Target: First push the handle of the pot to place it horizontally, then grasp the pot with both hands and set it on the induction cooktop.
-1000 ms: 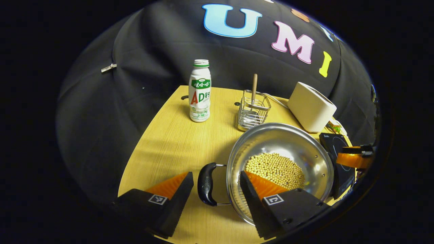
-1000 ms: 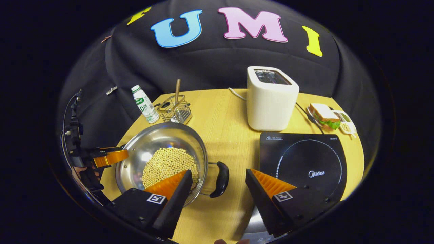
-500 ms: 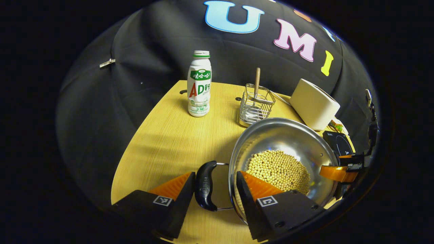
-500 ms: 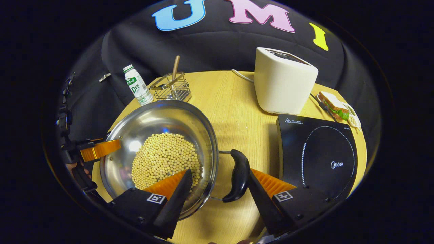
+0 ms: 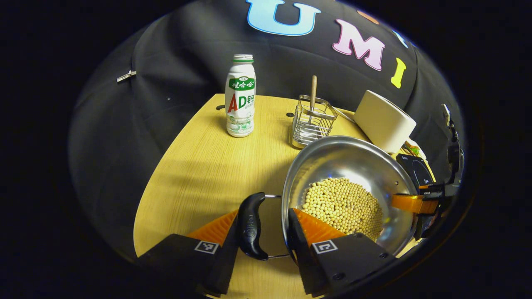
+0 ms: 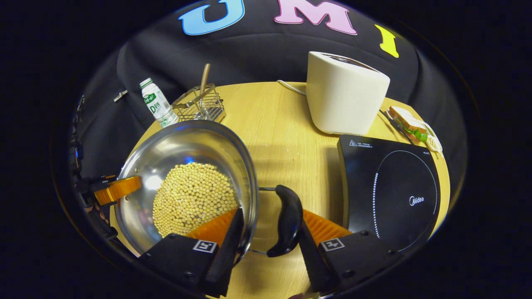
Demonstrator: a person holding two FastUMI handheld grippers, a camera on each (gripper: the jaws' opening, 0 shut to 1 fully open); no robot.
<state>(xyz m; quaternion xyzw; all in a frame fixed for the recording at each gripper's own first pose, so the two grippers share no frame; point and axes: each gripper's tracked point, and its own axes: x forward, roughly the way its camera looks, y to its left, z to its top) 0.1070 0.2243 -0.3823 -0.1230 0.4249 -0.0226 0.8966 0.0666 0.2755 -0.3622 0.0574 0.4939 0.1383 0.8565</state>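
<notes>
Both tongs have closed in on the pot since a second ago: back then each pair stood wide with a handle loose in the gap, and now the gaps have narrowed around the handles. The left tongs (image 5: 261,230) straddle the pot's left handle (image 5: 250,226), the outer finger touching the black grip and the inner finger lying over the rim above the beans, so the grip is bracketed but I cannot tell that both fingers press it. The right tongs (image 6: 270,232) bracket the right handle (image 6: 286,221) the same way, one finger against the grip and the other at the rim; they are partly spread, not pressed together. The pot (image 6: 183,145) sits on the wooden surface (image 6: 270,124), left of the induction cooktop (image 6: 390,191) and apart from it, and looms larger and nearer than before. I count one steel pot with two black handles and one heap of soybeans (image 6: 193,195) inside, one cooktop, one white toaster (image 6: 345,93), one bottle (image 5: 240,101), one wire basket (image 5: 311,122) holding a single wooden-handled utensil, and one sandwich (image 6: 409,124) at the far edge.
</notes>
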